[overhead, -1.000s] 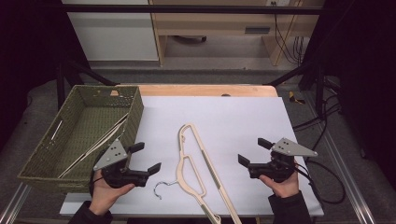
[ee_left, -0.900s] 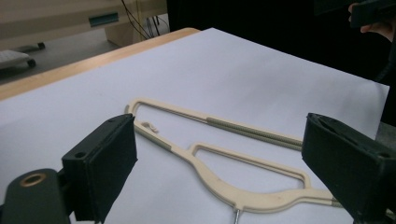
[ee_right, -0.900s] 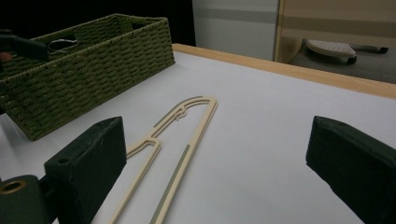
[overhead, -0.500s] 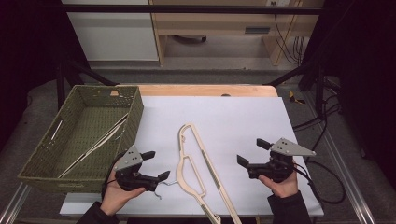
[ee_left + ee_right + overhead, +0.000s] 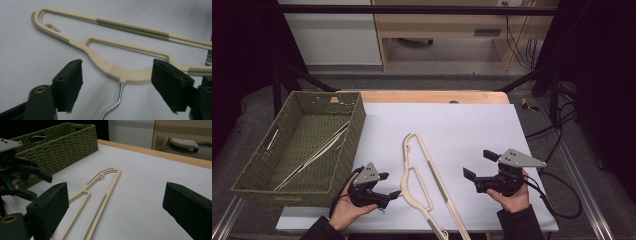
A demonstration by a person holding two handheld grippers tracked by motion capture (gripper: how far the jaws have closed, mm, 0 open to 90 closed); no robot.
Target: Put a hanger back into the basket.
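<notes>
A cream plastic hanger (image 5: 436, 177) with a thin metal hook (image 5: 117, 102) lies flat on the white tabletop (image 5: 462, 125), near the front. My left gripper (image 5: 389, 185) is low at the hanger's left side. Its jaws have just been closing and stand apart on either side of the hanger's neck (image 5: 120, 72). The pads (image 5: 70, 82) do not touch the neck. My right gripper (image 5: 478, 164) is held to the right of the hanger, open, with nothing between its pads (image 5: 50, 205). The right gripper view shows the hanger (image 5: 82, 193) and the left gripper (image 5: 22, 177).
A green woven basket (image 5: 357, 125) stands at the table's left, close to my left hand, with at least one more pale hanger (image 5: 317, 152) inside. The right gripper view shows the basket (image 5: 62, 142) too. Cables (image 5: 557, 180) trail off the right edge.
My left gripper has moved right and down to the hanger's hook end, and its jaws have narrowed. The right gripper and the hanger have stayed put.
</notes>
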